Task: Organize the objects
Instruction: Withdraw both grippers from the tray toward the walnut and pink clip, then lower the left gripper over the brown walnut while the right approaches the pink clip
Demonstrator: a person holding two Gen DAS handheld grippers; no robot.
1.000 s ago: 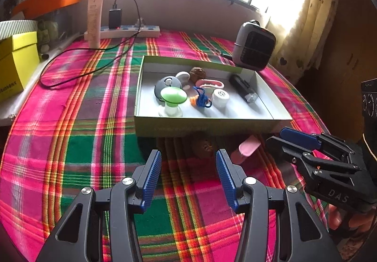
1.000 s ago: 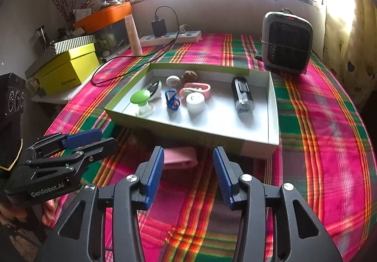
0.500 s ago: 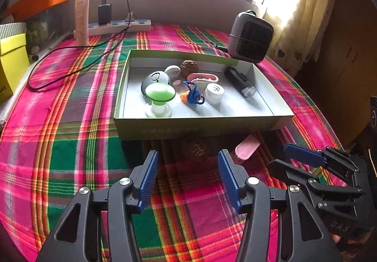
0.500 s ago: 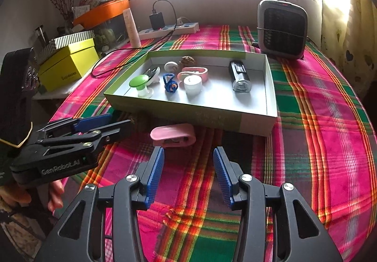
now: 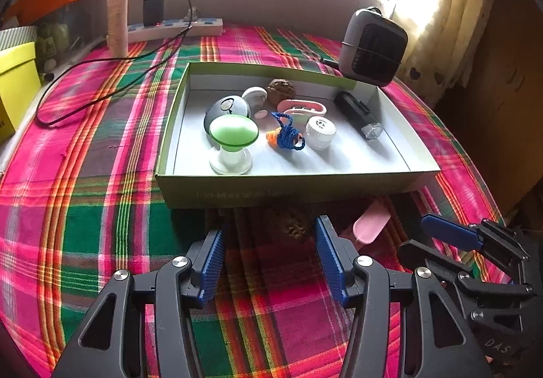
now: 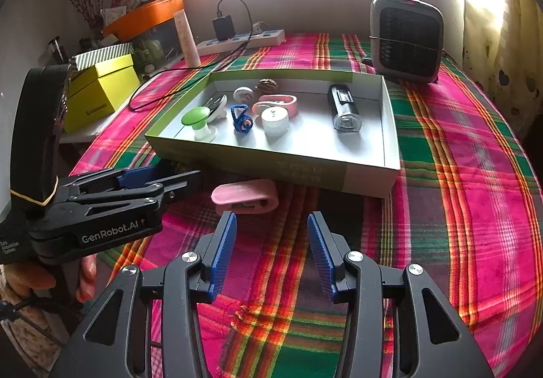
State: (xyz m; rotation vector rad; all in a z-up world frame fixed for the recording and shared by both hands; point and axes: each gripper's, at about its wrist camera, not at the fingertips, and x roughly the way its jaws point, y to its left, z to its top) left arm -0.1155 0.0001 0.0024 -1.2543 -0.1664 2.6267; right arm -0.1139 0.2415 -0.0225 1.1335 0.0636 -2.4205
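Note:
A shallow green-rimmed box (image 5: 288, 189) (image 6: 271, 164) holds a green mushroom-shaped piece (image 5: 232, 137), a blue cord (image 5: 286, 137), a white cap (image 5: 320, 132), a pink clip (image 5: 302, 108), a walnut (image 5: 281, 91) and a black torch (image 5: 358, 114). On the cloth before the box lie a second pink clip (image 6: 244, 196) (image 5: 370, 225) and a brown walnut-like lump (image 5: 297, 227) in shadow. My left gripper (image 5: 269, 238) (image 6: 183, 177) is open, the lump just beyond its fingertips. My right gripper (image 6: 271, 225) (image 5: 424, 238) is open just short of the pink clip.
A grey fan heater (image 6: 407, 38) stands behind the box at the right. A power strip with charger and black cable (image 5: 169, 30) lies at the back. A yellow box (image 6: 98, 89) and orange tray (image 6: 142, 14) sit at the left. Plaid cloth (image 6: 458, 174) lies bare at the right.
My left gripper has moved forward toward the front wall of the box and the brown lump. The right gripper drew back slightly from the pink clip, then held still.

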